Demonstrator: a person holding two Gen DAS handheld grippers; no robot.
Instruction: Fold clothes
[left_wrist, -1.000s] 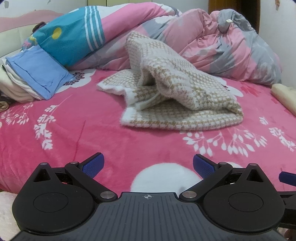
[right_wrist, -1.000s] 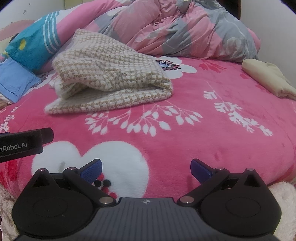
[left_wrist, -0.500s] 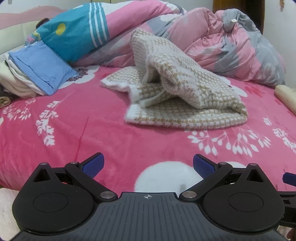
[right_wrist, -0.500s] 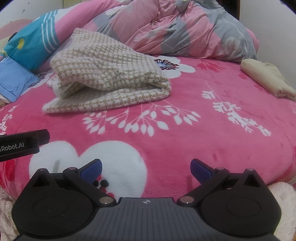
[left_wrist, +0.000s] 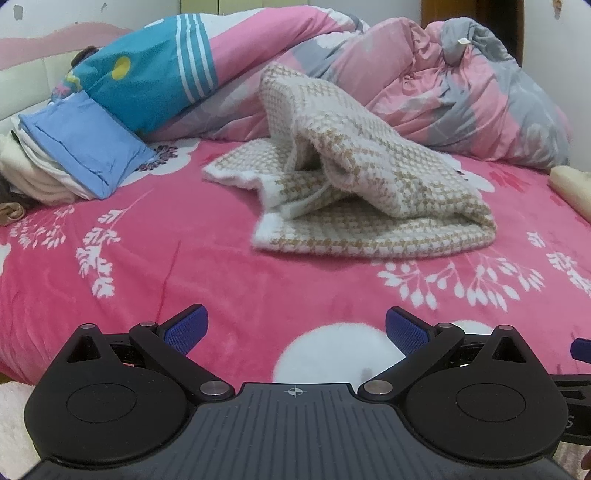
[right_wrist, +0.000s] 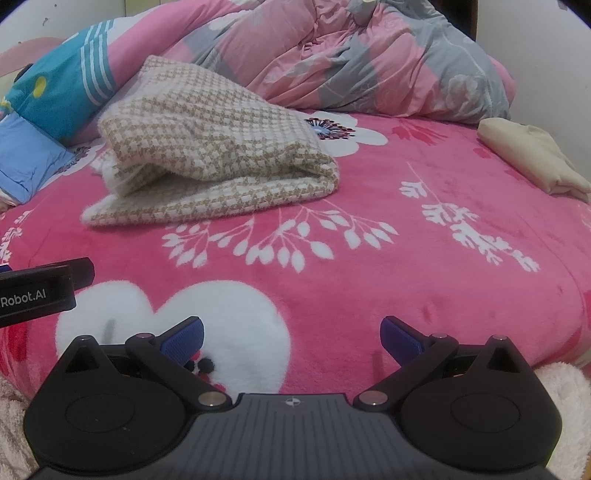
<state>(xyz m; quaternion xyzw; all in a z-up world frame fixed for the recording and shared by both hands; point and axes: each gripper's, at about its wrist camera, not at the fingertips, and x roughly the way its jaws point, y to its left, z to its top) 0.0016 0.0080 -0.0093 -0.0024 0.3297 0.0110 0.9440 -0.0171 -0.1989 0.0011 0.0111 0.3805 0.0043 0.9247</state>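
The knit garment (left_wrist: 369, 192), cream w/ tan houndstooth, lies centre frame in the left view and upper left in the right view, on the pink bed (left_wrist: 184, 266). It's roughly doubled over: a rounded fold at its right end, loose edges and a raised hump at the left. Probably a sweater, though no sleeves or collar are clear from here.

Left claw (left_wrist: 294, 328) has its fingers spread wide apart, holding nothing, low in frame and well short of the cloth. Right claw (right_wrist: 291, 334) likewise: fingers apart, nothing held, near the bed's front edge.

Handling, as a guess: thick, soft, fuzzy knit, fairly light, no stiffness, so it'll sag and stretch if lifted by one point. Grippy rather than slippery. Best hold looks like the near left corner (left_wrist: 266, 236) plus the folded right end, one claw each, pinching all layers.
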